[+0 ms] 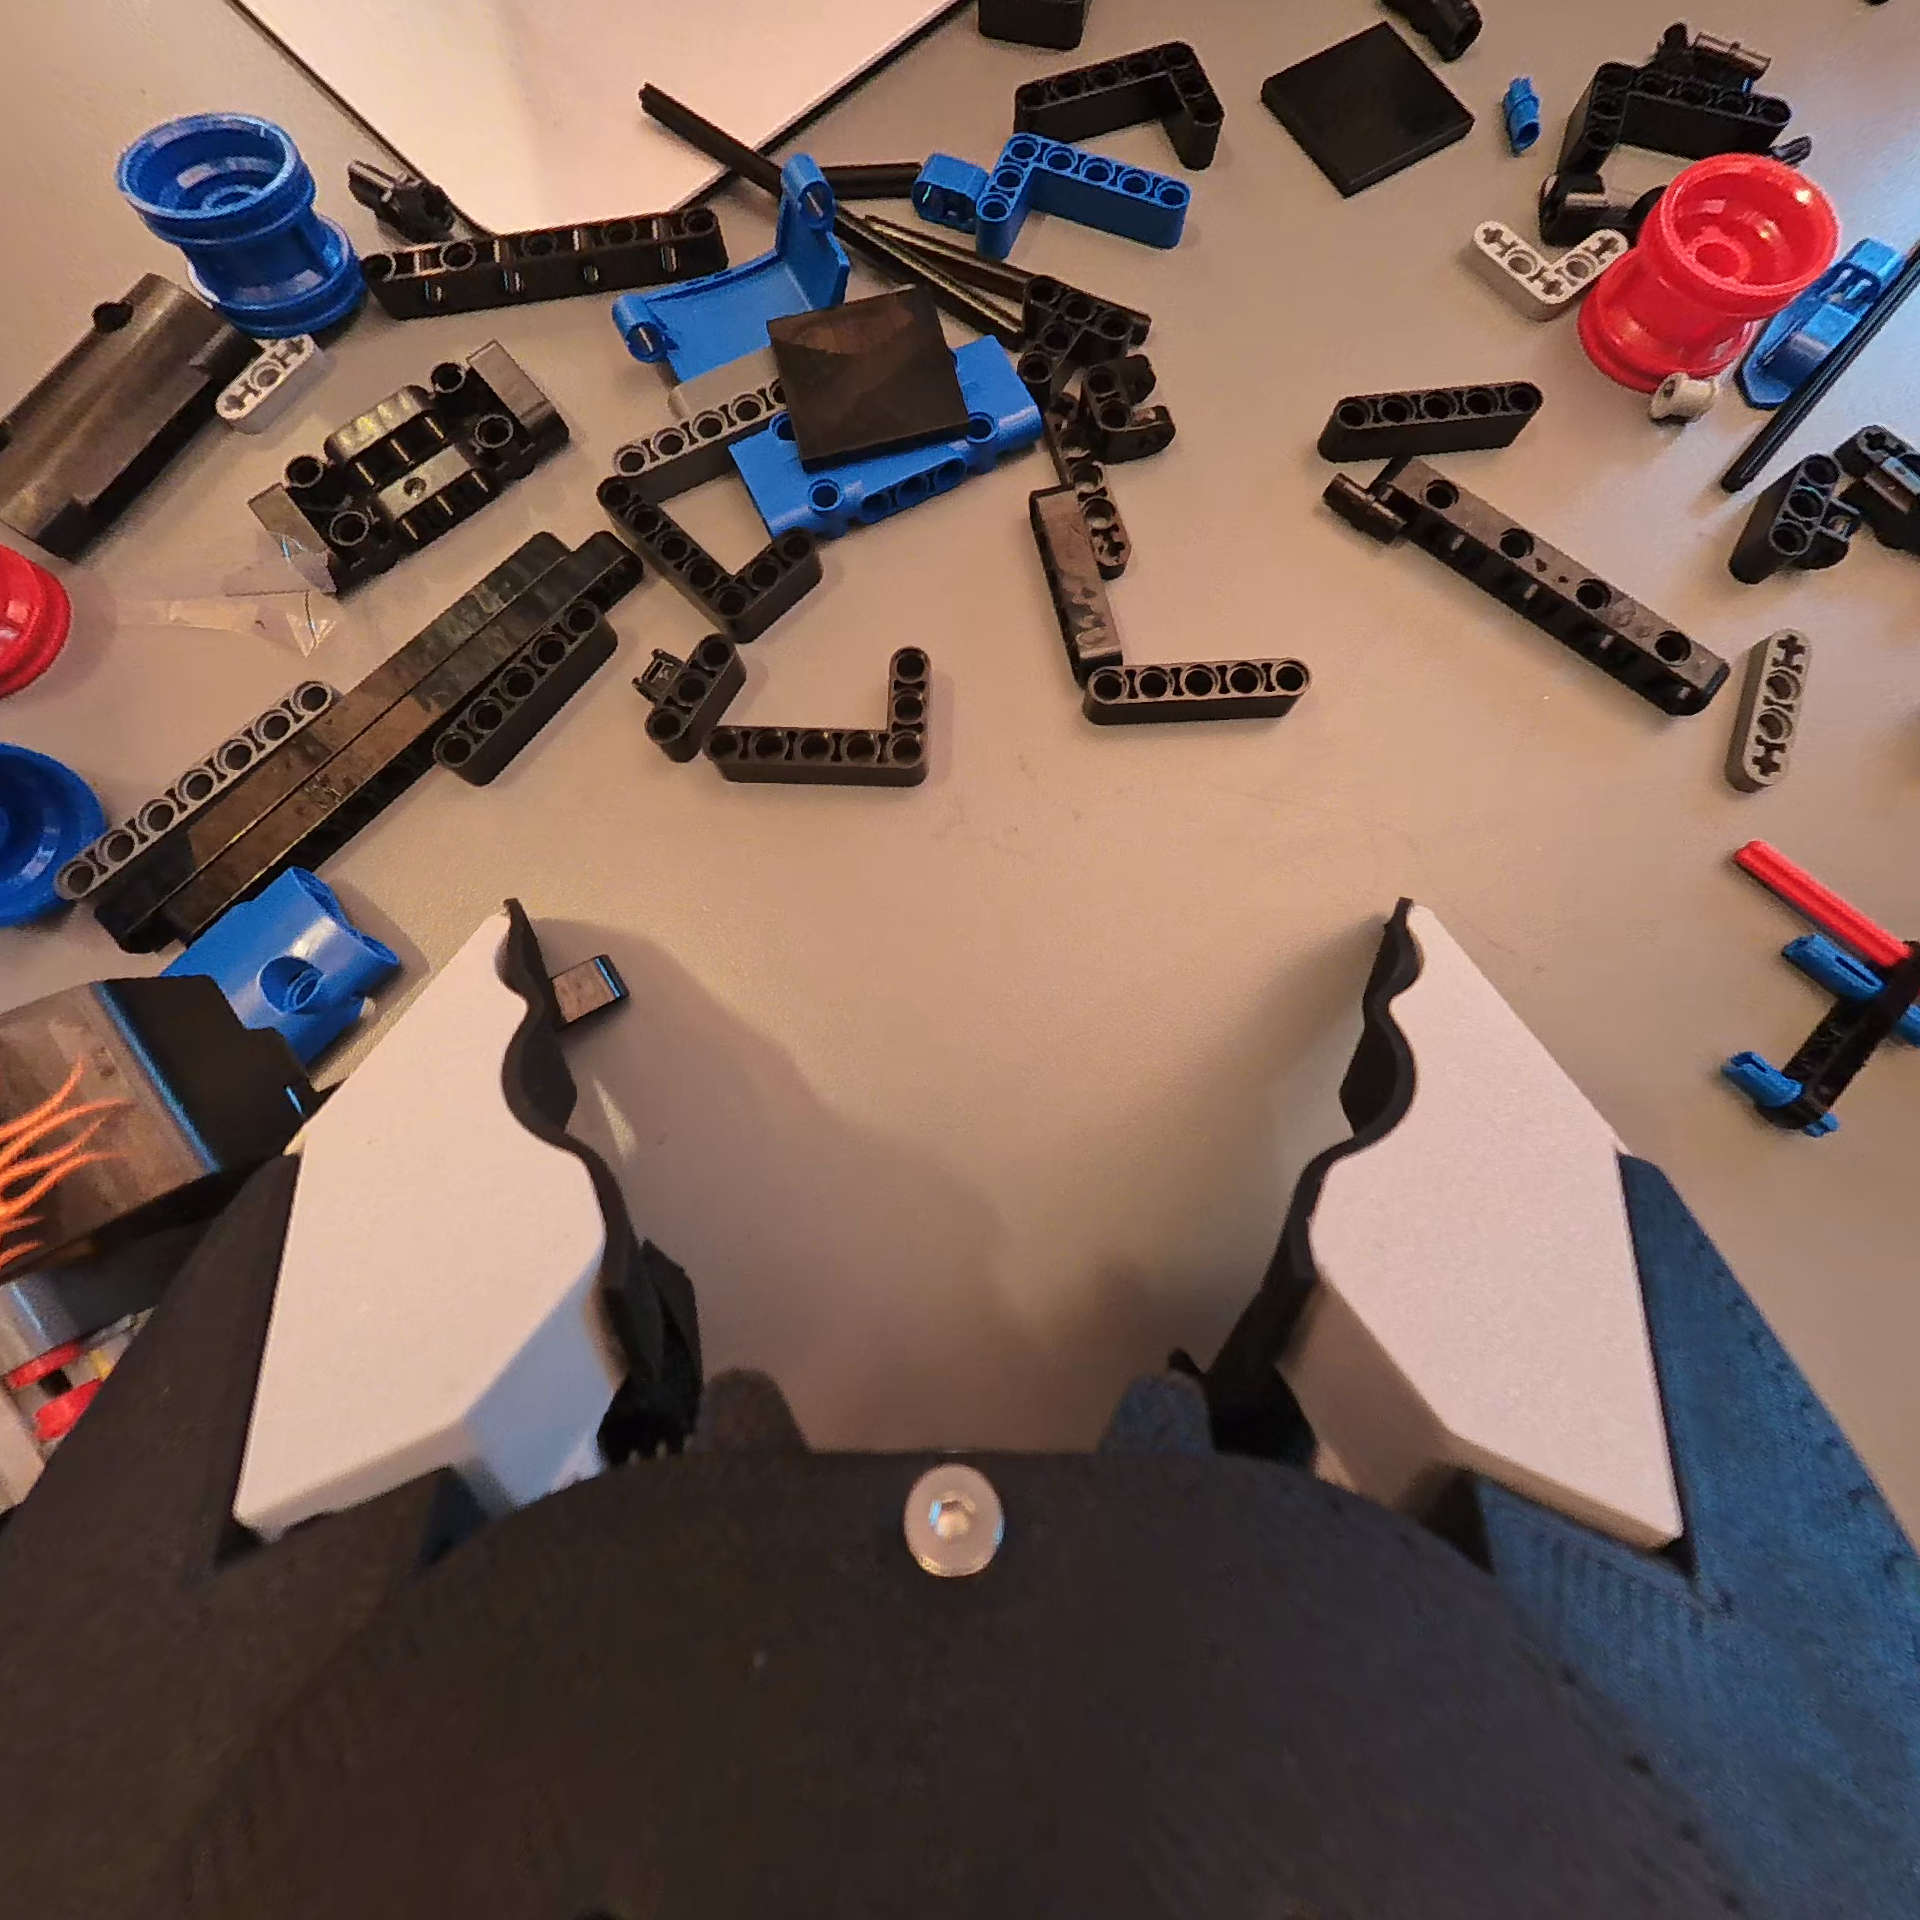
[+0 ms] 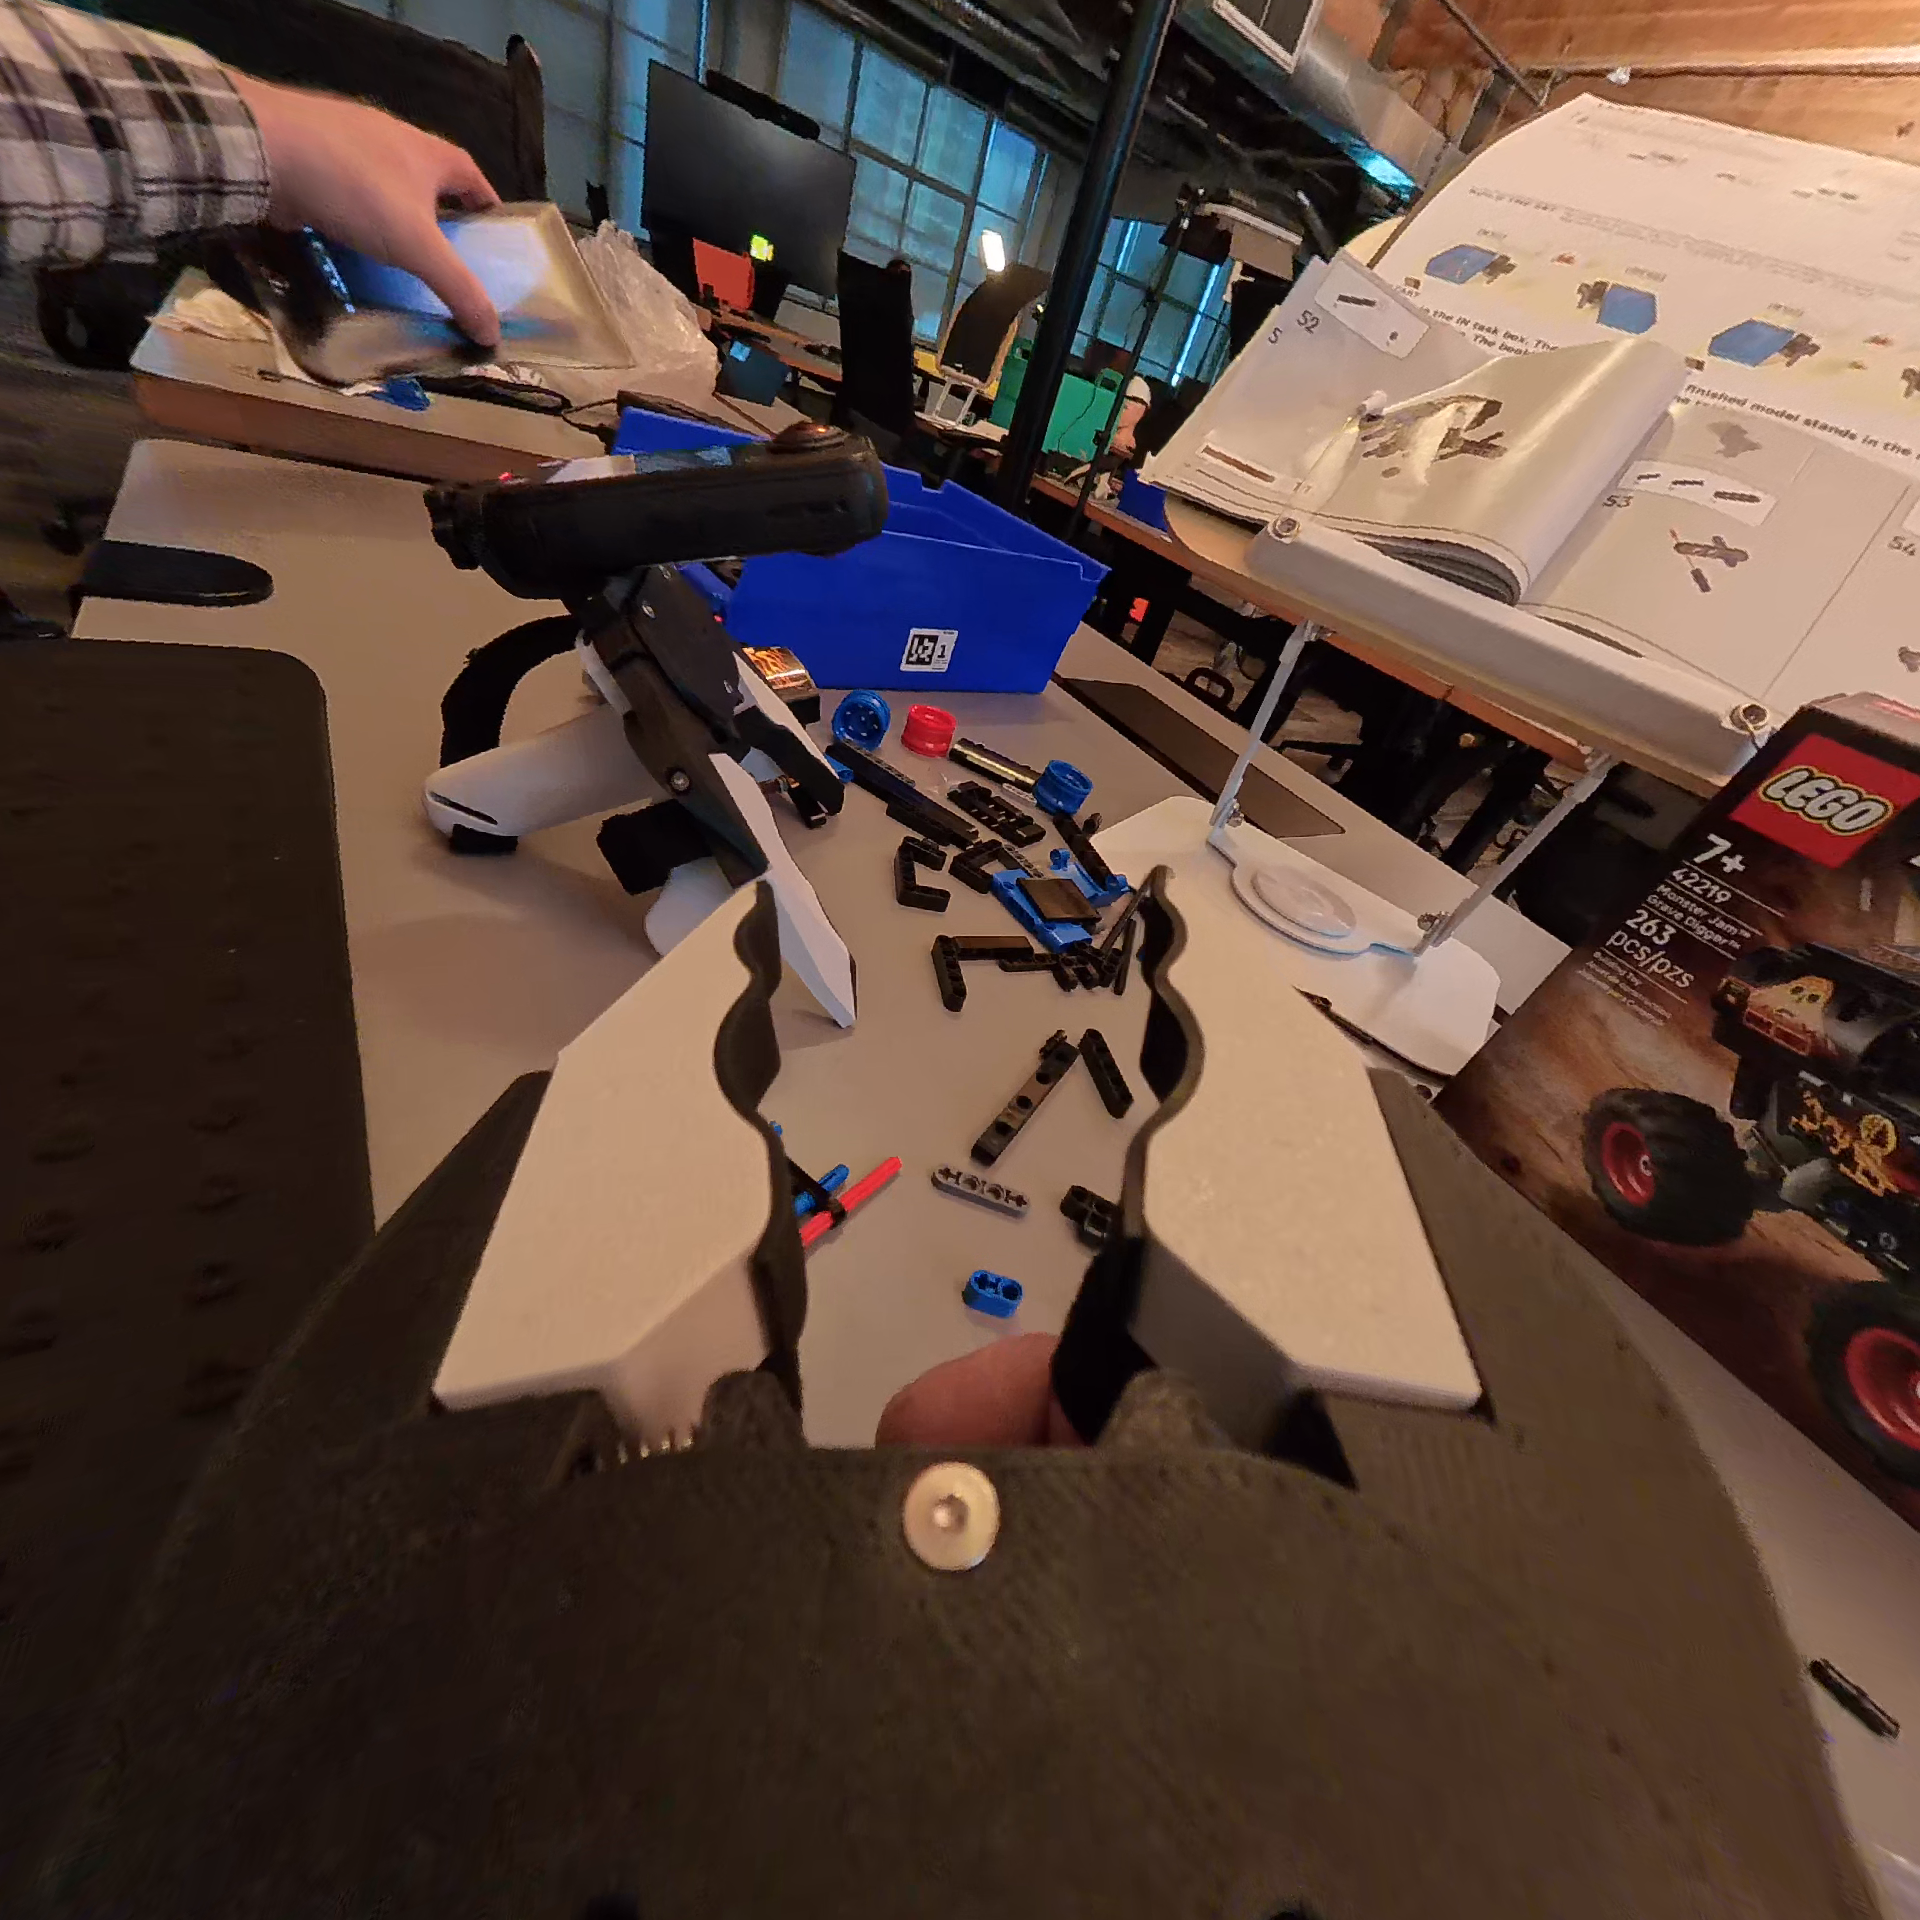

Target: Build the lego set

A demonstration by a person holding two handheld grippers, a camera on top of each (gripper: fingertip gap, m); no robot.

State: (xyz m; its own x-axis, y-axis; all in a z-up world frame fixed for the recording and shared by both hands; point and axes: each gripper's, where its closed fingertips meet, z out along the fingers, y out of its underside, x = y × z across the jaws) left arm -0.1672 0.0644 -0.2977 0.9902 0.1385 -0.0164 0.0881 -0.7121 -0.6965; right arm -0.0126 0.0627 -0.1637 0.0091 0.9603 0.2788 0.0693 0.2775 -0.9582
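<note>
Loose lego pieces lie scattered on the grey table [image 1: 987, 862]. Among them are a blue wheel hub [image 1: 244, 223], a red wheel hub [image 1: 1704, 270], a black L-beam [image 1: 831, 738], a blue panel under a black tile [image 1: 883, 416] and a red axle [image 1: 1818, 899]. My left gripper [image 1: 956, 914] is wide open and empty over bare table; a small black piece [image 1: 587, 987] lies by its left finger. In the right wrist view it [image 2: 840, 909] rests on the table with no hand on it. My right gripper [image 2: 961, 888] is open and empty, above a small blue connector [image 2: 992, 1291] and a grey beam [image 2: 982, 1190].
An open instruction booklet [image 2: 1455, 499] sits on a white stand at the right, with the lego box [image 2: 1766, 1039] beside it. A blue bin [image 2: 914, 603] stands at the back. A dark mat [image 2: 156, 935] lies at the left. A person's hand [image 2: 395, 208] holds a plastic packet at the far left.
</note>
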